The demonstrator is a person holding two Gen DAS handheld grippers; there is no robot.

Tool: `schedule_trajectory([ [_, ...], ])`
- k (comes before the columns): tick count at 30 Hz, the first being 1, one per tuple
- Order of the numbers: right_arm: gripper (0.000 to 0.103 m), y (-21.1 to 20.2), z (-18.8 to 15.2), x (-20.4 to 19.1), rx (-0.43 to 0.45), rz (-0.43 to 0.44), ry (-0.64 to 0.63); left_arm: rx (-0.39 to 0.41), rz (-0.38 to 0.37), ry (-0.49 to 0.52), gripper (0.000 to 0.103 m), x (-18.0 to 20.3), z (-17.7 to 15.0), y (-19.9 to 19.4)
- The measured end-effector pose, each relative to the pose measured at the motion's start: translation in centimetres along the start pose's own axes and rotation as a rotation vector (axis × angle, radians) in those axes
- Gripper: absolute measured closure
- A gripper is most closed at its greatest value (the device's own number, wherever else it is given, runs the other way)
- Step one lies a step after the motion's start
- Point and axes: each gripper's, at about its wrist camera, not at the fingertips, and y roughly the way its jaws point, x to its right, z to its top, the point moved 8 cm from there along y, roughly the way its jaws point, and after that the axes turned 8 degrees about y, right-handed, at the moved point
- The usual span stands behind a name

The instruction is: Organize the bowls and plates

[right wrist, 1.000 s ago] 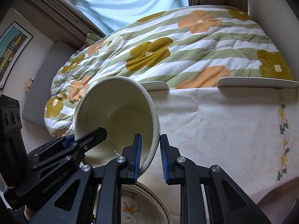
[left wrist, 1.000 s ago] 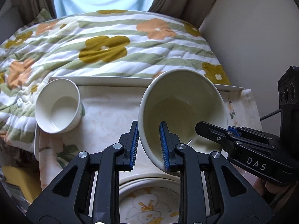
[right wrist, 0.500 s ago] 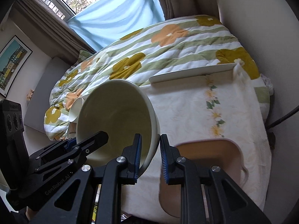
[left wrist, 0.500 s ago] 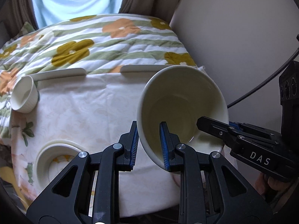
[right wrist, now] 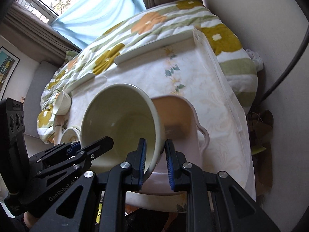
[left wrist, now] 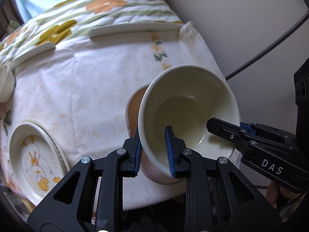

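Above the cloth-covered bench, a cream bowl hangs tilted over a pink handled dish, likely for nesting; left gripper and right gripper fingers are each clamped on opposite rims to share its weight.

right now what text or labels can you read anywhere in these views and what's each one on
"DAS": white letters on the body of the right gripper, seen in the left wrist view.
"GenRobot.AI": partly cut off, on the body of the left gripper, seen in the right wrist view.
Yellow label below the table edge: too small to read.
Large bowl, duck plate: no text.
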Motion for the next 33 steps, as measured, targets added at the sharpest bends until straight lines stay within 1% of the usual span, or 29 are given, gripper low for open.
schedule_trajectory([
  [2,0.085,0.5,-0.4,0.9,-0.007,-0.003,0.023,-0.02,-0.003,0.014,0.083,0.1,-0.2,0.8],
  [5,0.085,1.4,-0.8,1.6,-0.019,-0.01,0.048,-0.049,0.012,0.051,0.083,0.5,-0.3,2.1],
  [11,0.085,2.3,-1.3,2.5,-0.025,-0.026,0.087,-0.08,0.031,0.113,0.083,0.6,-0.2,3.6],
  [18,0.085,2.9,-1.7,3.2,-0.021,-0.041,0.132,-0.095,0.093,0.206,0.083,1.0,-0.3,4.4],
  [21,0.085,3.3,-1.8,3.4,-0.019,-0.052,0.134,-0.101,0.094,0.212,0.083,1.1,-0.3,4.7],
  [25,0.085,3.3,-1.8,3.5,-0.001,-0.065,0.134,-0.103,0.12,0.237,0.083,1.3,-0.4,4.9],
  [28,0.085,3.3,-1.8,3.6,-0.017,-0.074,0.134,-0.102,0.116,0.234,0.083,1.5,-0.4,4.8],
  [33,0.085,3.2,-2.1,3.5,-0.03,-0.107,0.123,-0.097,0.128,0.233,0.083,1.5,-0.3,4.6],
])
